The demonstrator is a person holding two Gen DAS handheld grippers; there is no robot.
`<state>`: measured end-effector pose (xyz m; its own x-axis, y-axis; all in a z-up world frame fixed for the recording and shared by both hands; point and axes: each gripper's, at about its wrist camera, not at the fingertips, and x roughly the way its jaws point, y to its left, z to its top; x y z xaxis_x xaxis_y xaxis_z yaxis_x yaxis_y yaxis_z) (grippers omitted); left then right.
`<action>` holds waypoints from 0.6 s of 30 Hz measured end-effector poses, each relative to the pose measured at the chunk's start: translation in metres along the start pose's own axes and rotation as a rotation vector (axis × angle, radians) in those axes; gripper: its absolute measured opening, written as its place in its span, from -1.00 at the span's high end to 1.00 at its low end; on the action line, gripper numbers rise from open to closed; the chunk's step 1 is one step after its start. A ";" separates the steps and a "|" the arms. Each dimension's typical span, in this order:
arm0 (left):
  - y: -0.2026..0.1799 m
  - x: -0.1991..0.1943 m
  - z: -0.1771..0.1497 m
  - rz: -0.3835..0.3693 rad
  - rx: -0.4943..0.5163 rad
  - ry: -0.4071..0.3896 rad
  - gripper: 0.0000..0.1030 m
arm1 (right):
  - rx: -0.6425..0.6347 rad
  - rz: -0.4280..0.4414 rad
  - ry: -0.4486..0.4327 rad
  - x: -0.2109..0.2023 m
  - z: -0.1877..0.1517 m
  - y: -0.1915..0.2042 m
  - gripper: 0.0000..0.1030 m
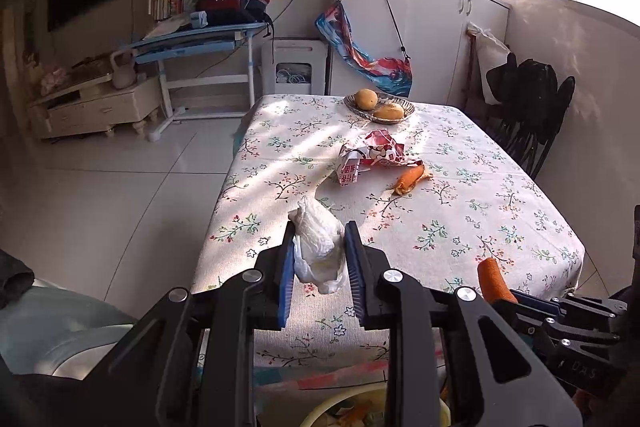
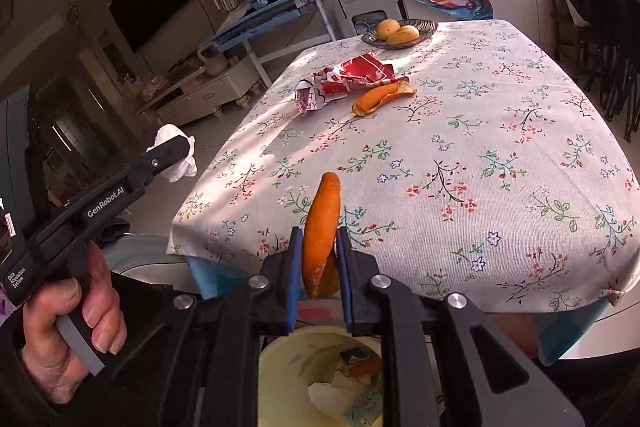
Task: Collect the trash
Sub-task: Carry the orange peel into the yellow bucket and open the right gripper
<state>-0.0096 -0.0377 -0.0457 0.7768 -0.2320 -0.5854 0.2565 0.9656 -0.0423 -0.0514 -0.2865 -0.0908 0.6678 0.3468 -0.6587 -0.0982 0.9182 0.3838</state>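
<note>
My left gripper (image 1: 318, 227) is shut on a crumpled white tissue (image 1: 318, 245), held in the air over the near edge of the table (image 1: 460, 227). My right gripper (image 2: 318, 231) is shut on an orange peel strip (image 2: 322, 227), which stands up between the blue pads. In the left wrist view that peel (image 1: 494, 279) shows at lower right. Below both grippers sits a pale yellow bin (image 2: 288, 375) holding scraps. On the floral tablecloth lie a torn red and white wrapper (image 1: 370, 155) and another orange peel (image 1: 410, 179). The right wrist view shows the left gripper (image 2: 176, 151) with its tissue (image 2: 176, 163).
A dish with two yellow fruits (image 1: 380, 105) stands at the table's far end. A dark chair (image 1: 532, 115) is at the right side. White cabinets (image 1: 420, 27), a blue desk (image 1: 200, 43) and a low TV stand (image 1: 92, 103) line the far walls. A hand (image 2: 68, 327) grips the left tool.
</note>
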 end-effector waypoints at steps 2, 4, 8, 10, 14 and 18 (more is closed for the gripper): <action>0.000 0.000 0.000 0.000 -0.002 0.000 0.56 | -0.019 0.016 0.037 0.003 -0.010 0.009 0.66; 0.000 -0.001 0.000 0.000 -0.002 0.000 0.56 | -0.041 0.031 0.087 0.008 -0.021 0.018 0.65; -0.001 -0.001 0.000 0.000 -0.002 0.001 0.56 | -0.088 0.057 0.205 0.018 -0.045 0.032 0.65; -0.001 -0.001 0.000 0.001 -0.002 0.000 0.56 | -0.112 0.065 0.252 0.023 -0.057 0.038 0.65; -0.001 -0.001 0.000 0.001 -0.002 0.000 0.56 | -0.159 0.069 0.340 0.034 -0.072 0.049 0.61; -0.001 -0.001 -0.001 0.000 -0.002 0.000 0.56 | -0.168 0.059 0.370 0.040 -0.078 0.050 0.43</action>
<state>-0.0109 -0.0383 -0.0456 0.7767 -0.2316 -0.5858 0.2552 0.9659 -0.0436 -0.0875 -0.2118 -0.1483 0.3494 0.4176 -0.8387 -0.2681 0.9023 0.3376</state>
